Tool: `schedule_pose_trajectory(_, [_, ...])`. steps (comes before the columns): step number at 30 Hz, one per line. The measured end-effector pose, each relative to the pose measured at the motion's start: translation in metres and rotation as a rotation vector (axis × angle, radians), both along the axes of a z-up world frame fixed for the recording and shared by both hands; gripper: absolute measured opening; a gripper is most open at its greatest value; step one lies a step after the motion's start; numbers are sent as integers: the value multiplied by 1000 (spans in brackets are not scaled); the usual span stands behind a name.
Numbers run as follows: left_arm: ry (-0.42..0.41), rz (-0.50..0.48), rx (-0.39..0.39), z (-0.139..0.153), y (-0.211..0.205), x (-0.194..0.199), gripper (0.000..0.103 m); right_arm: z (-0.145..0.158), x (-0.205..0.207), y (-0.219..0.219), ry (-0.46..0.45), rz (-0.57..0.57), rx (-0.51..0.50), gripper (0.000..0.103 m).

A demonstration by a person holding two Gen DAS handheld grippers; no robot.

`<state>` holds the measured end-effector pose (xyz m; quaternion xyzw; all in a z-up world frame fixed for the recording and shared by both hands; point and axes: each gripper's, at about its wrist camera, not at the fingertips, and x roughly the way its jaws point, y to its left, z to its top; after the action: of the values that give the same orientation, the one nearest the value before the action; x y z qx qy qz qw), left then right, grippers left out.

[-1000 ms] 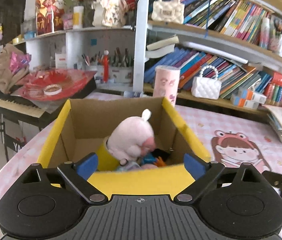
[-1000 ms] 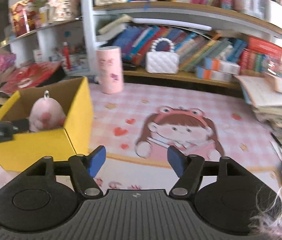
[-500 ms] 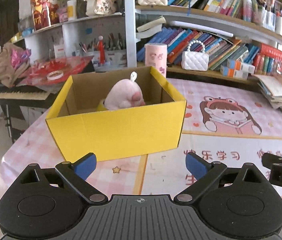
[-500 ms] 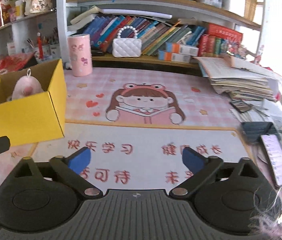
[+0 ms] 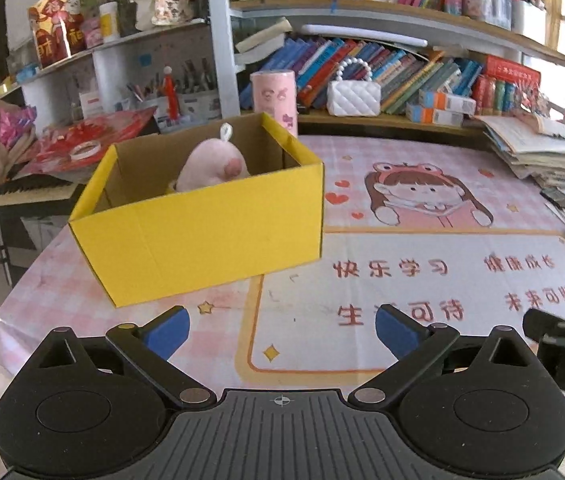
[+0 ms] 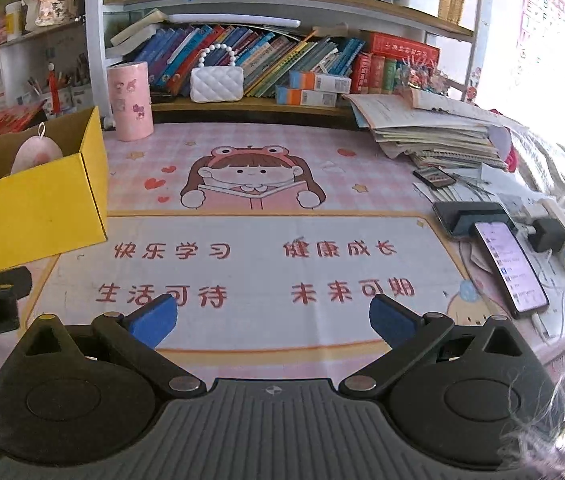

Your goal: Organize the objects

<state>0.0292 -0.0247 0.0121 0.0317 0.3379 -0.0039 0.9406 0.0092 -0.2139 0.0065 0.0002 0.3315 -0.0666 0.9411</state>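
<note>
A yellow cardboard box (image 5: 202,236) stands on the left of the pink table mat (image 5: 422,280). A pink plush toy (image 5: 212,168) sits inside it, its lower part hidden by the box wall. The box (image 6: 34,208) and plush (image 6: 36,152) also show at the left of the right wrist view. My left gripper (image 5: 282,330) is open and empty, held back from the box near the table's front edge. My right gripper (image 6: 272,318) is open and empty over the mat's front part. Part of the other gripper shows at each view's edge.
A pink cylinder (image 6: 129,100) and white quilted handbag (image 6: 216,84) stand at the back by shelves of books. A stack of papers (image 6: 434,132), phones (image 6: 510,268) and a charger lie at the right. A keyboard with red items (image 5: 62,144) is beyond the table's left edge.
Both grippers have pulled back from the box toward the table's front edge. The left gripper was at the box's rim and is now well clear; the right gripper's fingers stand wider apart. The plush stays inside.
</note>
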Motion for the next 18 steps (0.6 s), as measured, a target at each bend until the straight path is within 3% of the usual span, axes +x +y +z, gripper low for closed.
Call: schedule_pose_trajectory(18, [10,-42,42,-4,-6,-20,101,-2,-18,12,21,-31,6,103])
